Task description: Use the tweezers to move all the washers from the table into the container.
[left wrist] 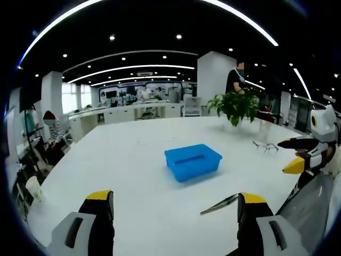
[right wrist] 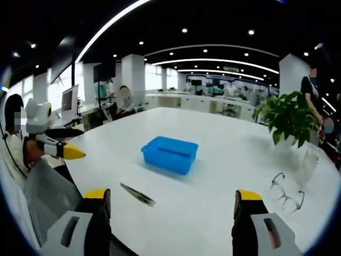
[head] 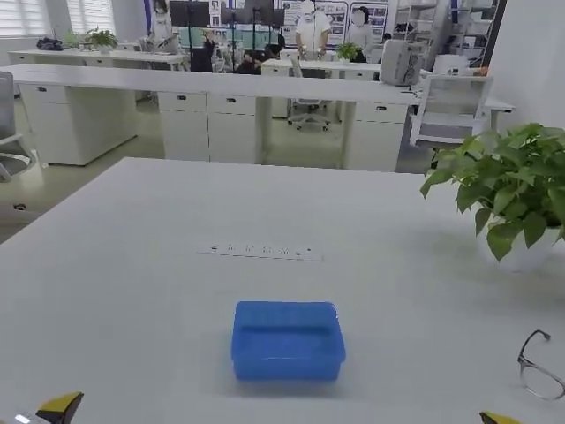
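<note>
A blue rectangular container stands open-topped on the white table, near its front middle. Metal tweezers lie flat on the table on the near side of the container, also seen as thin tweezers before the container. My left gripper is open with nothing between its yellow-tipped jaws, and the tweezers lie just inside its right jaw. My right gripper is open and holds nothing. In the head view the left gripper and right gripper peek in at the bottom corners.
Eyeglasses lie at the table's right front. A potted plant stands at the right. A power strip is set into the table beyond the container. Desks and people fill the office behind.
</note>
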`<act>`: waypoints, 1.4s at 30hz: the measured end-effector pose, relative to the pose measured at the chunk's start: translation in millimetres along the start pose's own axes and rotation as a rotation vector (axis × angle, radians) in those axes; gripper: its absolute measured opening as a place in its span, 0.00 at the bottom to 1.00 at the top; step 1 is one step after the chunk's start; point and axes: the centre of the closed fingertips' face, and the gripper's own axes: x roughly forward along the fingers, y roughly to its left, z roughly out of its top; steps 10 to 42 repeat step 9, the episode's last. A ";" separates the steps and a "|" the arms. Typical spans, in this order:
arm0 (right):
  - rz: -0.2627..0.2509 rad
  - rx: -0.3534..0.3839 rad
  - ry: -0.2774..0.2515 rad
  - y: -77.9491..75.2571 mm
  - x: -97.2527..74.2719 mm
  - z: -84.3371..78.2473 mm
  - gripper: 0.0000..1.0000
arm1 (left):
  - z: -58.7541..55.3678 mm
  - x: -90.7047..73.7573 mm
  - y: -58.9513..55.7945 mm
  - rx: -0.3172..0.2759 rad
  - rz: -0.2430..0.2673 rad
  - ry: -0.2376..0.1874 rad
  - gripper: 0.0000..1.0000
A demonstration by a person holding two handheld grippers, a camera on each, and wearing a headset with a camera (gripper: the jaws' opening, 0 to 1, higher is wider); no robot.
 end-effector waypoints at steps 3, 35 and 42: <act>-0.002 -0.003 -0.002 -0.1 -0.1 0.8 0.96 | 1.6 -0.9 0.8 0.003 0.006 -0.007 0.99; -0.014 0.009 0.001 -4.2 -0.4 -0.3 0.95 | 1.7 -1.3 1.3 -0.003 0.004 -0.012 0.99; -0.014 0.009 0.001 -4.2 -0.4 -0.3 0.95 | 1.7 -1.3 1.3 -0.003 0.004 -0.012 0.99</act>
